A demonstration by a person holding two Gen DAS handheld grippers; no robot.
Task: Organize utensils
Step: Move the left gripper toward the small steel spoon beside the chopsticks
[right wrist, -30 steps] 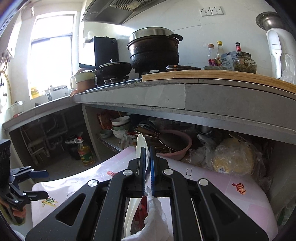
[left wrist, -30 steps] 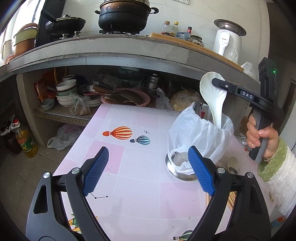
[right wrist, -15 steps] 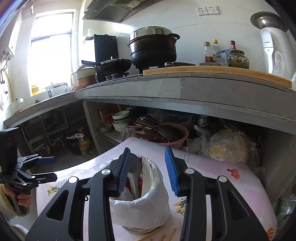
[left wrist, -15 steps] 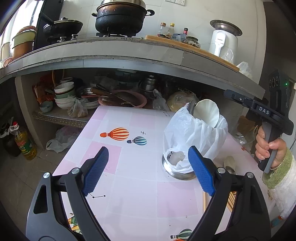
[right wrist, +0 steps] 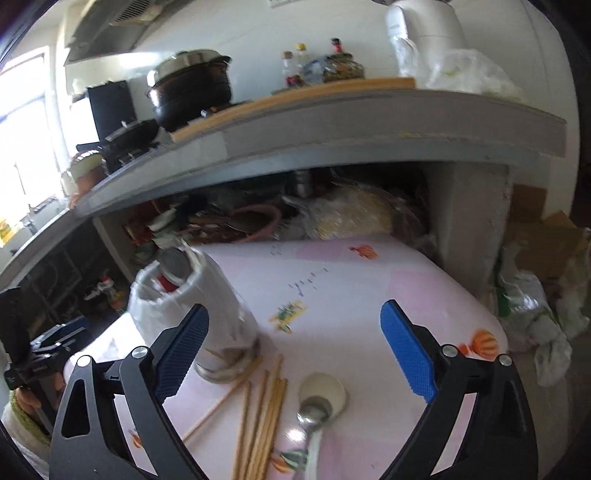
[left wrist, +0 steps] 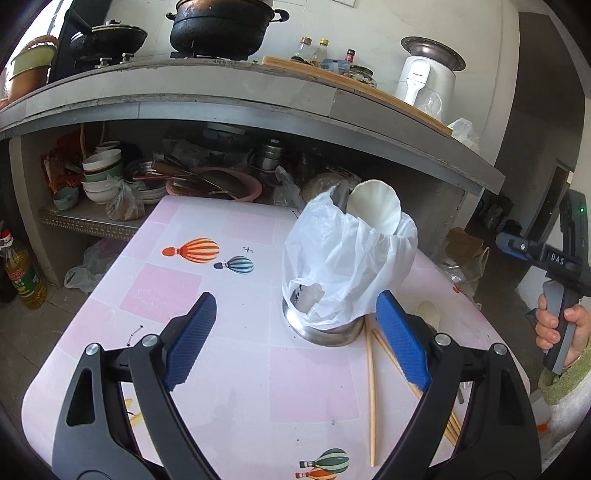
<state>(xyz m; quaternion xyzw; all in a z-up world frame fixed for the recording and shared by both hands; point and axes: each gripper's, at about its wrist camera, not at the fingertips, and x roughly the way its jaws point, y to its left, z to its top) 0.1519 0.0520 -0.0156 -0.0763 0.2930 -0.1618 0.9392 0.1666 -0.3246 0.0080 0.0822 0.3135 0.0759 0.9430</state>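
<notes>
Since the earlier frame, the right gripper [right wrist: 293,350] has let go of the broad white ceramic ladle-spoon [left wrist: 375,206] and drawn back from the bag-lined holder; its blue-padded jaws are opening, with nothing between them. That spoon now stands bowl-up inside the round steel utensil holder lined with a white plastic bag [left wrist: 347,269], beside a grey metal utensil whose type cannot be told from the left wrist view. The holder stands near the middle of the pink table with hot-air-balloon prints [left wrist: 221,369]. The left gripper [left wrist: 295,332] hovers low over the near part of the table, jaws wide apart and empty, with the holder straight ahead between the pad tips. In the right wrist view, which is motion-blurred, a loose bundle of pale wooden chopsticks [right wrist: 262,417] lies flat on the table just in front of the holder base, some ends touching or nearly touching it. Just right of the chopsticks lies a small white ceramic spoon [right wrist: 323,391] with a steel spoon [right wrist: 314,413] resting across its bowl; both lie between the right gripper's fingers but below them, uncontacted. Behind the table, a grey concrete counter [left wrist: 221,99] overhangs a cluttered shelf holding stacked bowls [left wrist: 101,173] and a pink basin [left wrist: 221,184]. On the counter stand a black lidded pot [left wrist: 221,26], sauce bottles [left wrist: 317,50] and a white appliance [left wrist: 424,74]. A hand in a green-cuffed sleeve [left wrist: 557,328] grips the right gripper's handle at the right edge of the left wrist view.
</notes>
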